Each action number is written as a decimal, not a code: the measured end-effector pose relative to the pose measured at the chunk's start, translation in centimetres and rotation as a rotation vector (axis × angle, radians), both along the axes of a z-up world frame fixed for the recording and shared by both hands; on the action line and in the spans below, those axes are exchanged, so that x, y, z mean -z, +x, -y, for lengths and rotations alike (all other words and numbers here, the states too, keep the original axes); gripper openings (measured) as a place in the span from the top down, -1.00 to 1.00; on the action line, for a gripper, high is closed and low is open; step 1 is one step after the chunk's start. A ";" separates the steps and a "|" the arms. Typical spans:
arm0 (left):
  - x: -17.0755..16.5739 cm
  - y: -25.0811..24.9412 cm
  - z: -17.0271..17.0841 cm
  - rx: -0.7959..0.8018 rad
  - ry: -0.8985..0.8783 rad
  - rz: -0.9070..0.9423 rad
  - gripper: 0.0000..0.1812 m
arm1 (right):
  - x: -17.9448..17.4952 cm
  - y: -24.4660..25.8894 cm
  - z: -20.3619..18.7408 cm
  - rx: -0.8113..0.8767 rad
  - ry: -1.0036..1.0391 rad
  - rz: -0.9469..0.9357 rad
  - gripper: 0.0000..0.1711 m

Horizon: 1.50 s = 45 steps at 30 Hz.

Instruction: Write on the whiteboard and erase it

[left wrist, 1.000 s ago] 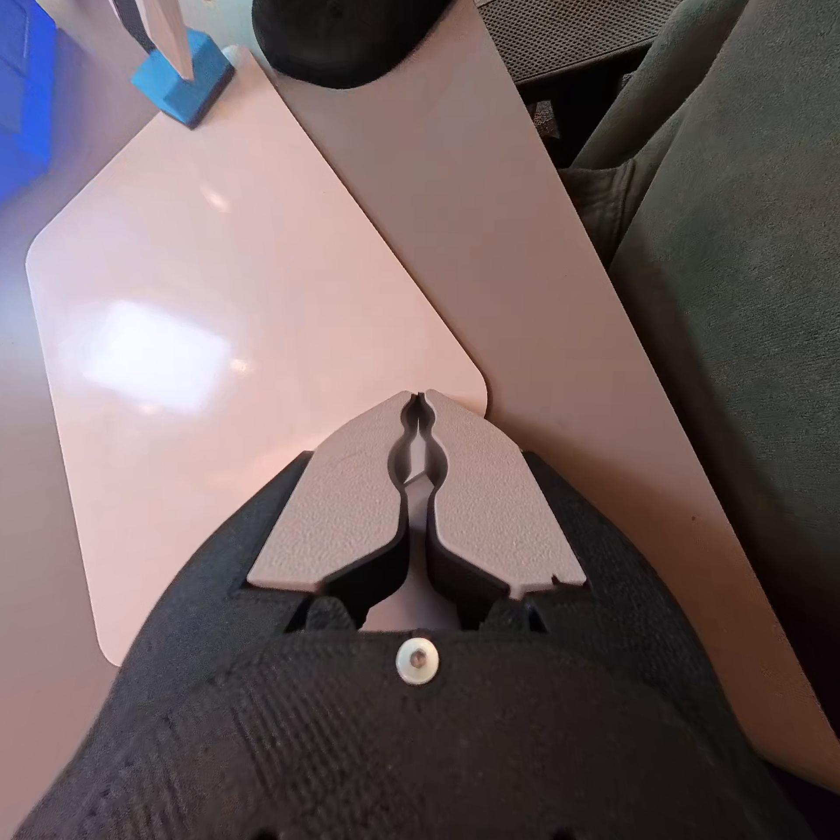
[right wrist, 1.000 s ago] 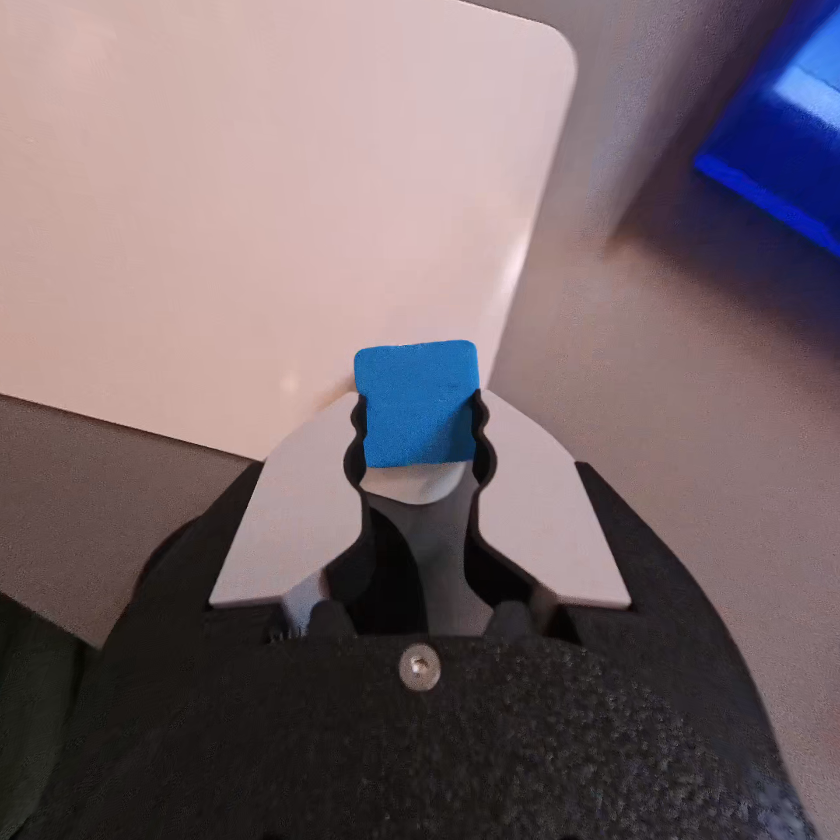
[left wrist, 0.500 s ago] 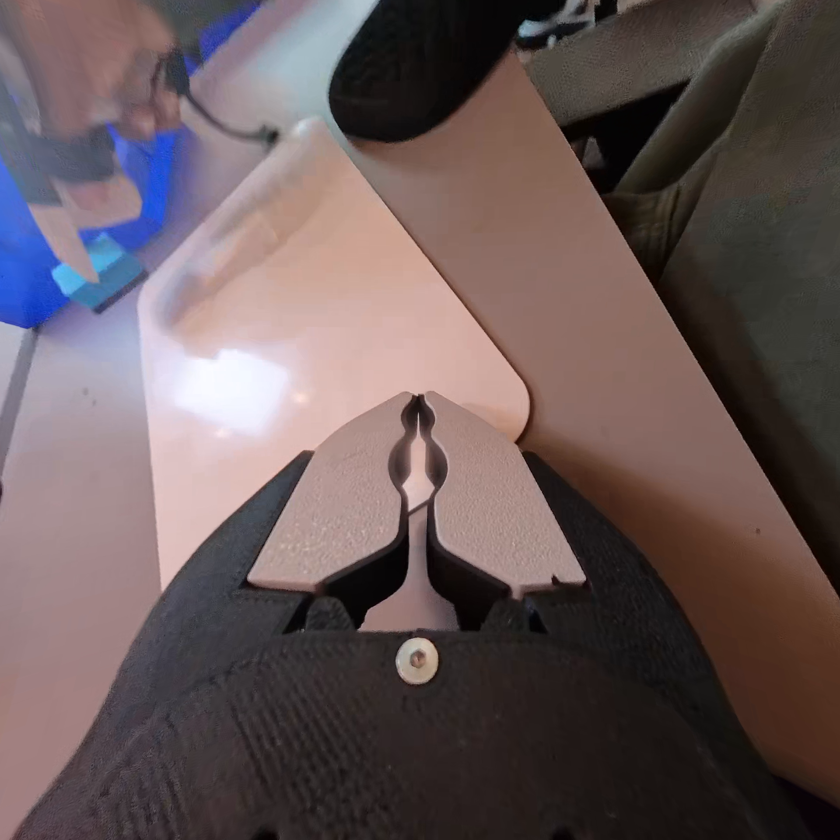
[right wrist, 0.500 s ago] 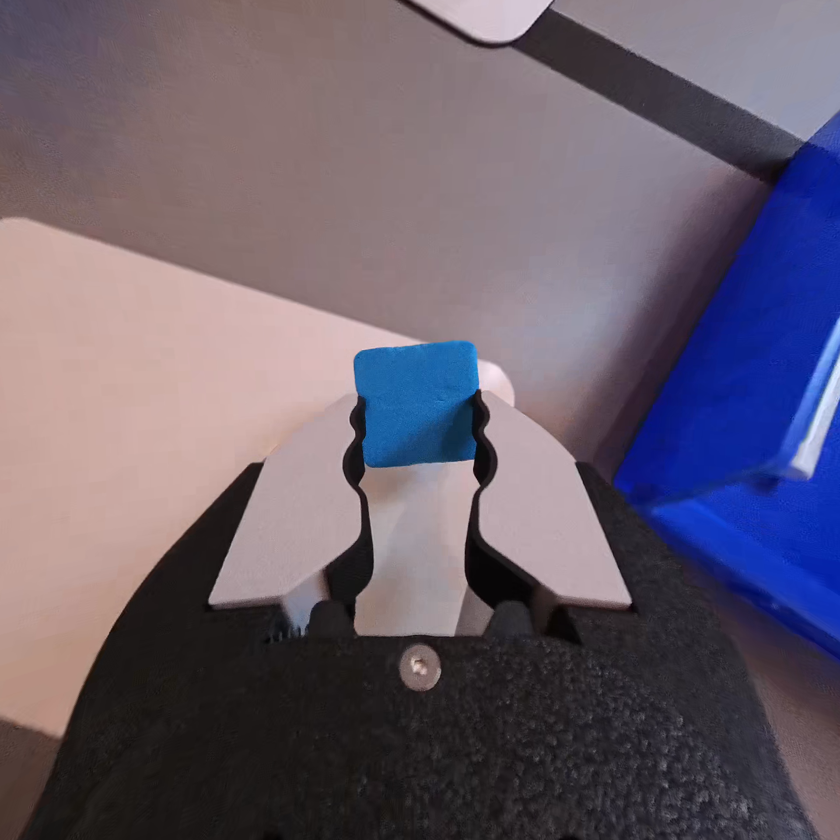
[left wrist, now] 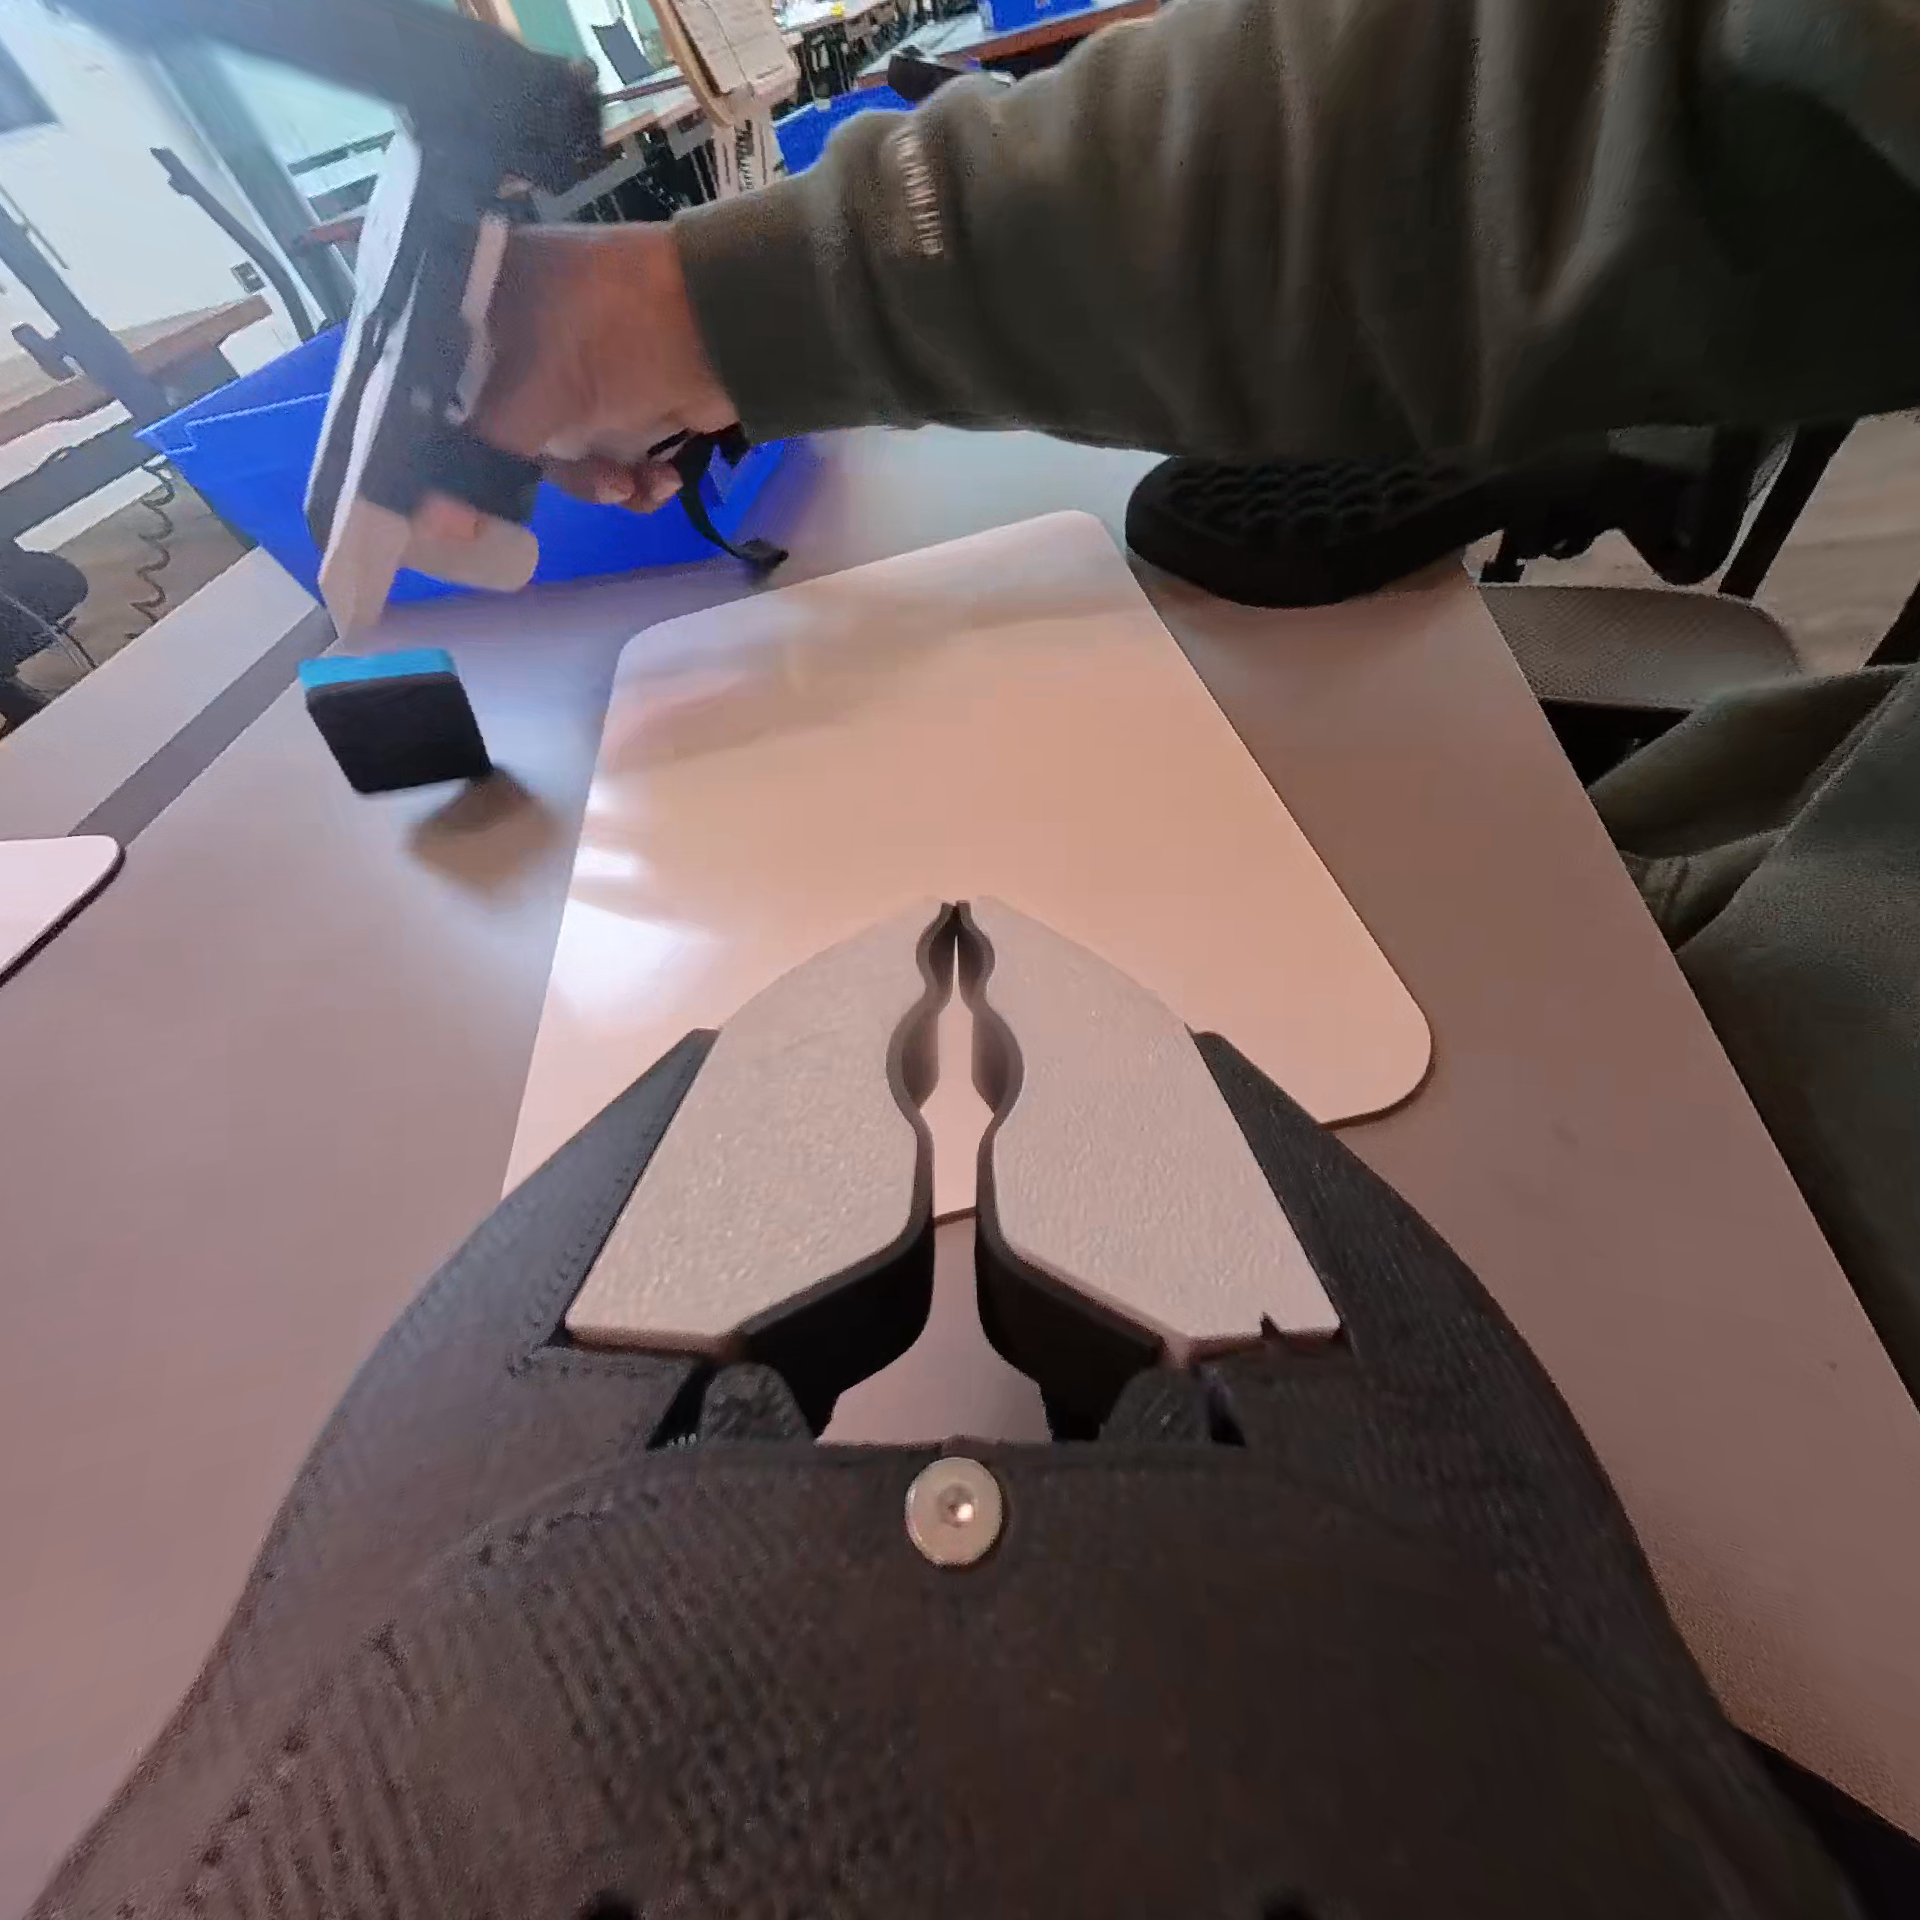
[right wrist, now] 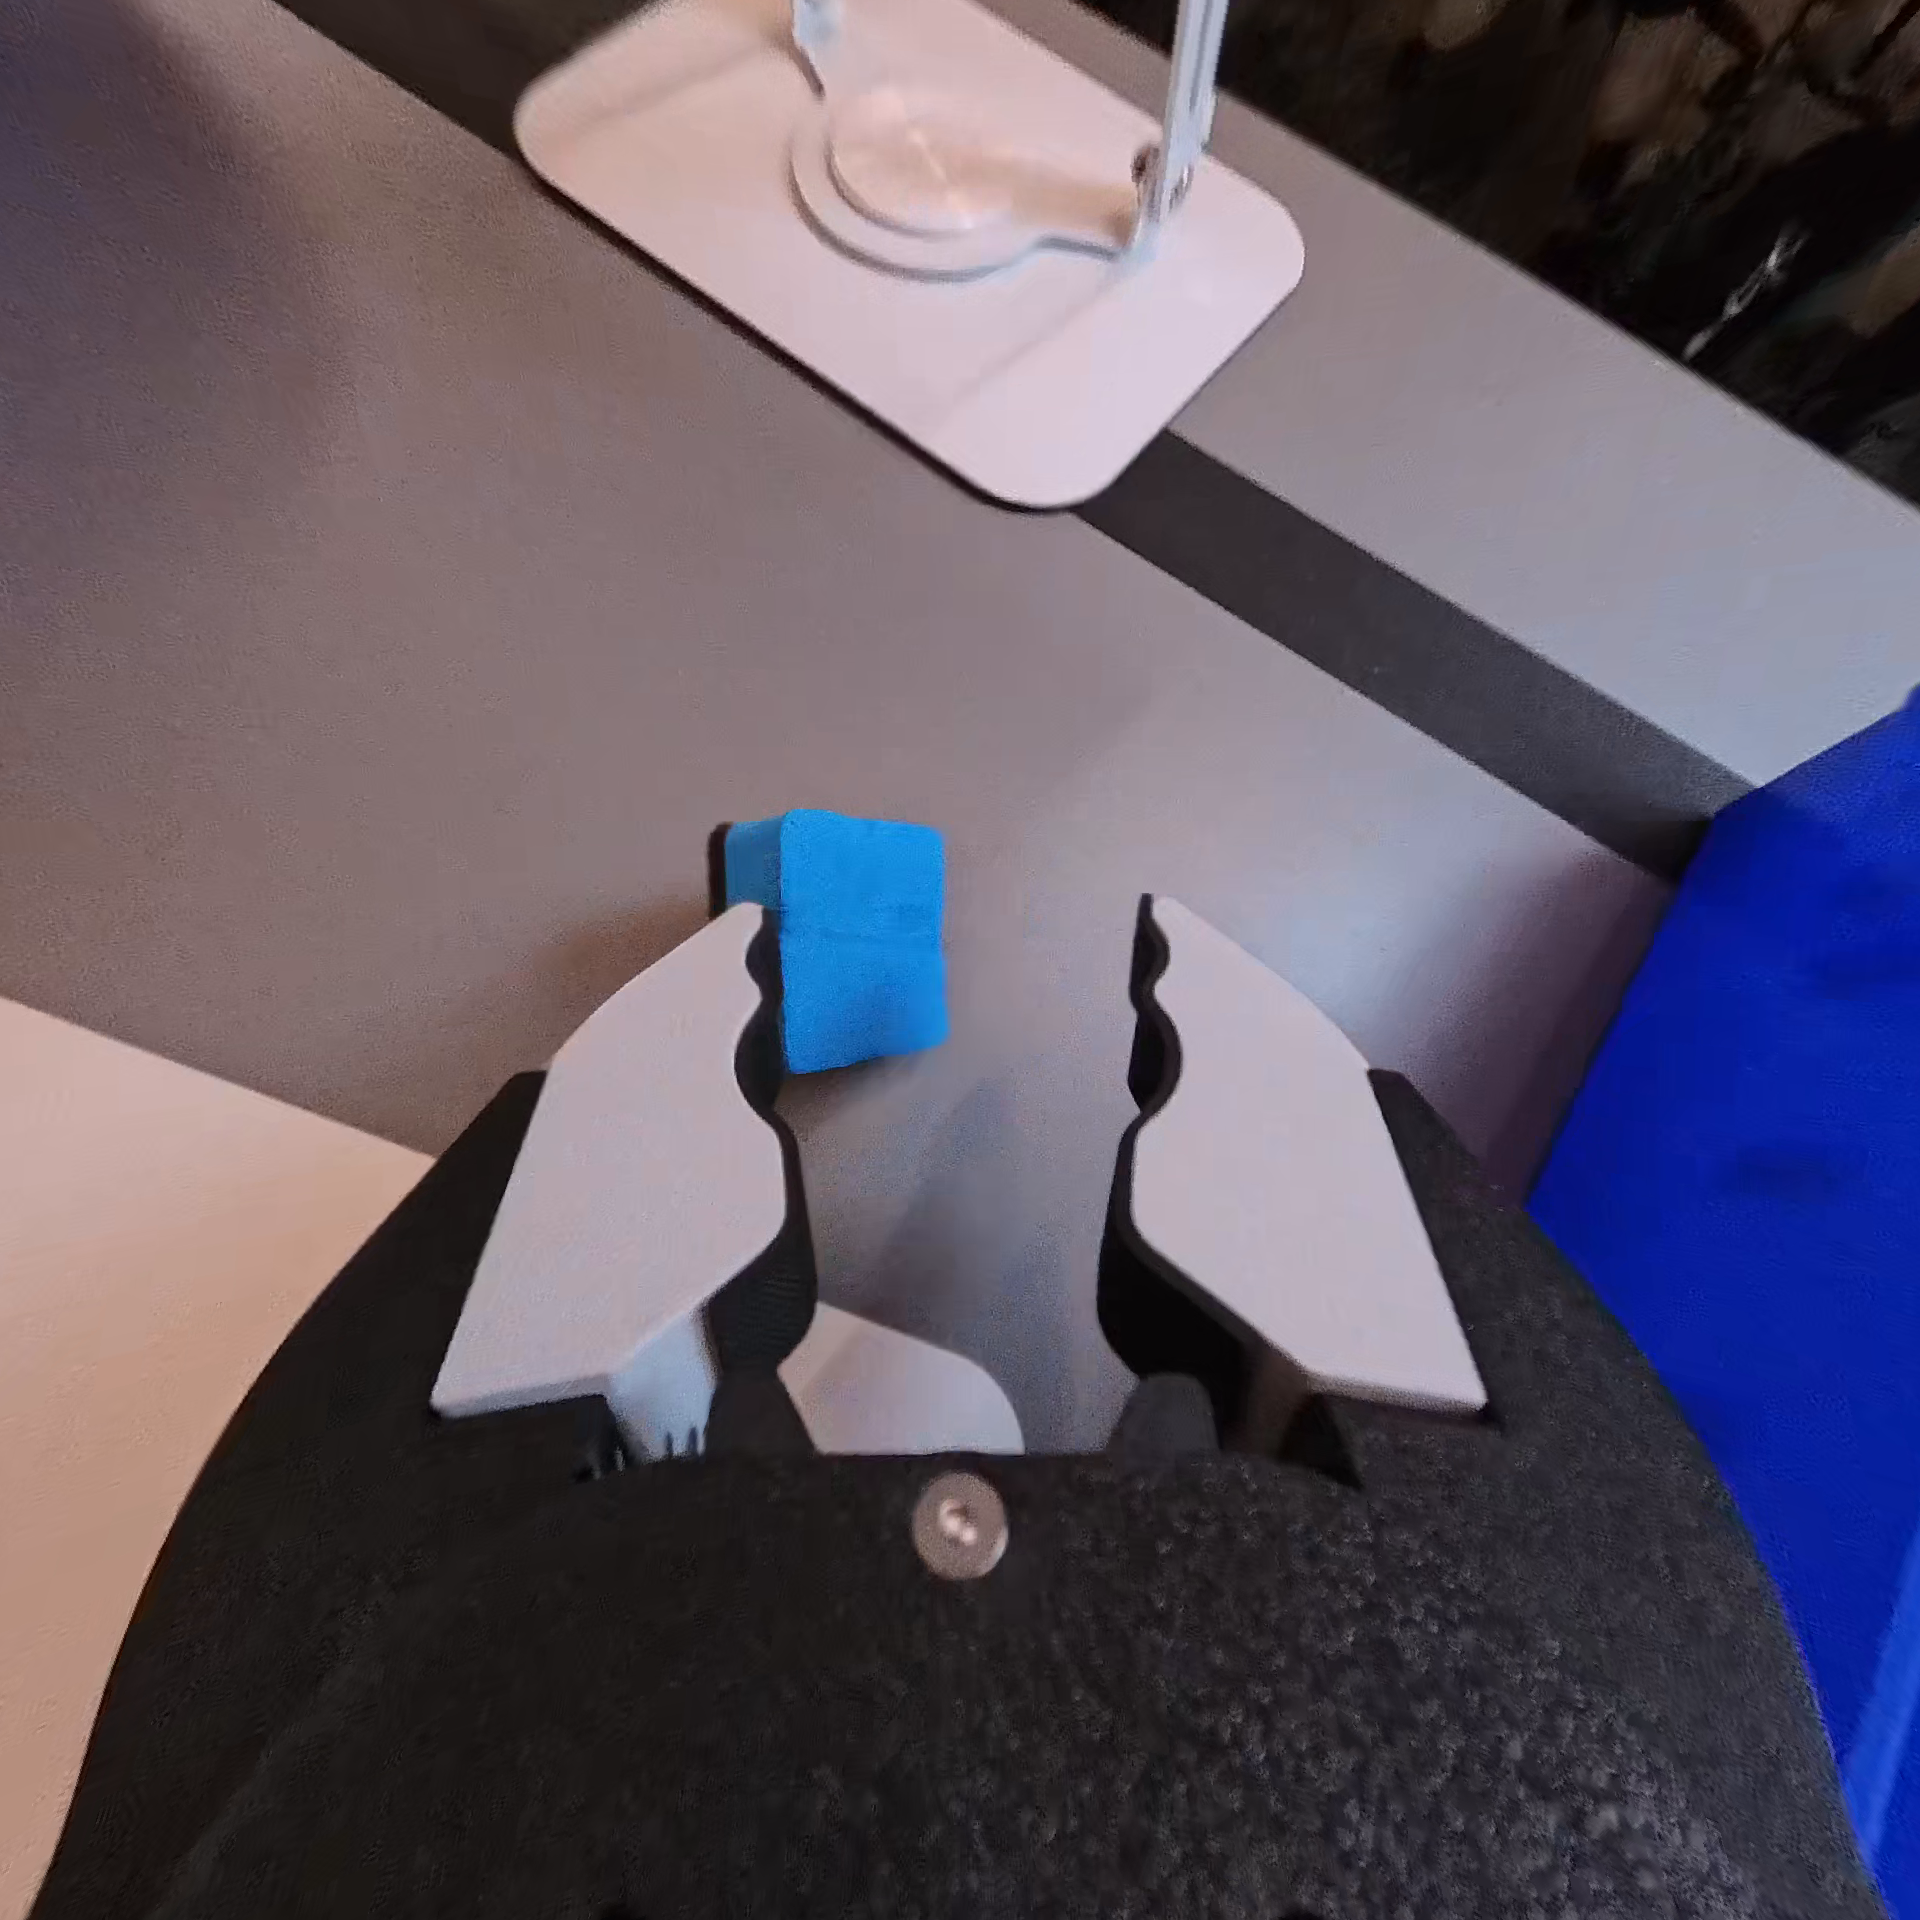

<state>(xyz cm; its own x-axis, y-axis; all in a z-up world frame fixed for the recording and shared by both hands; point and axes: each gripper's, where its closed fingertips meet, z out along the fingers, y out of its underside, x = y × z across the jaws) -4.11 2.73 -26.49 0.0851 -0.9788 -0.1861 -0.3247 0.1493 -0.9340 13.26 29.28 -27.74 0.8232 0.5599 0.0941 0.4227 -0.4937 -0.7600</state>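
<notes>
The right gripper (right wrist: 951, 997) has its jaws spread, the blue eraser (right wrist: 857, 940) free beside the left one, on the desk (right wrist: 416, 623) just off the blank whiteboard (left wrist: 987, 790). Lift straight away to avoid nudging it. The left gripper (left wrist: 956, 920), jaws clenched empty, hovers over the board.

Left wrist view is bright, daylight from windows far ahead-left of the left tool (left wrist: 956, 914); warm glare streaks on the whiteboard (left wrist: 935, 790) just ahead of its tips. Right tool (left wrist: 416, 540) and the hand (left wrist: 592, 353) holding it are motion-blurred, and so is the eraser (left wrist: 395, 717), with a smeared shadow on the desk (left wrist: 260, 1039). Wide-angle bending at the edges. Right wrist view is dimmer and soft throughout; the blue bin (right wrist: 1766, 1143) at right is oversaturated, the far background dark.
</notes>
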 end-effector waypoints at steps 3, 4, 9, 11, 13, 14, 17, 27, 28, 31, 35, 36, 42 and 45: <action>-0.1 -0.1 -0.7 -0.028 -0.024 0.015 0.91 | -3.5 -1.9 2.5 -0.060 0.103 -0.061 0.10; -0.1 -0.1 -0.9 -0.037 -0.032 0.017 0.89 | -4.2 -2.5 3.5 -0.078 0.128 -0.064 0.08; -1.4 -0.7 -2.2 -0.090 -0.029 0.070 0.76 | -4.5 -5.4 8.5 -0.185 0.169 -0.048 0.03; -2.0 -1.5 -3.4 -0.129 -0.008 0.090 0.75 | -3.7 -5.7 10.0 -0.222 0.171 -0.028 0.04; -2.3 -2.4 -4.8 -0.173 -0.014 0.104 0.75 | -2.5 -5.5 11.0 -0.248 0.157 -0.003 0.05; -2.4 -2.9 -5.6 -0.196 -0.020 0.110 0.75 | -1.9 -5.4 11.4 -0.258 0.141 -0.008 0.06; -2.4 -4.4 -8.1 -0.276 -0.014 0.120 0.77 | 0.0 -5.4 11.8 -0.279 0.082 -0.040 0.12; -0.8 -5.8 -10.5 -0.381 -0.008 0.099 0.80 | 4.7 -11.4 7.7 -0.374 0.015 0.159 0.16; -0.8 -5.9 -10.5 -0.384 0.003 0.097 0.80 | 4.6 -11.3 7.0 -0.354 0.012 0.161 0.26; -0.9 -6.2 -10.7 -0.388 0.006 0.107 0.82 | 4.5 -8.6 4.5 -0.248 0.009 0.227 0.39; -0.5 -6.4 -11.0 -0.387 -0.017 0.105 0.82 | 4.5 -1.9 0.3 -0.021 0.002 0.191 0.44; -0.4 -6.4 -11.0 -0.387 -0.015 0.104 0.82 | 4.5 -0.4 -0.1 0.010 -0.001 0.186 0.44; -1.7 -7.3 -11.8 -0.429 0.014 0.139 0.82 | 2.5 1.8 0.1 0.008 0.038 0.096 0.21; -3.8 -9.8 -13.9 -0.527 -0.017 0.201 0.83 | -2.0 0.6 1.6 -0.057 0.143 -0.012 0.20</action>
<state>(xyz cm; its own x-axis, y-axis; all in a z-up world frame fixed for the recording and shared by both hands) -13.93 16.60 -22.68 0.5952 -0.7973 -0.1005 -0.1671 -0.0005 -0.9859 13.86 27.70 -25.73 0.7920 0.5873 0.1665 0.4375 -0.3558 -0.8258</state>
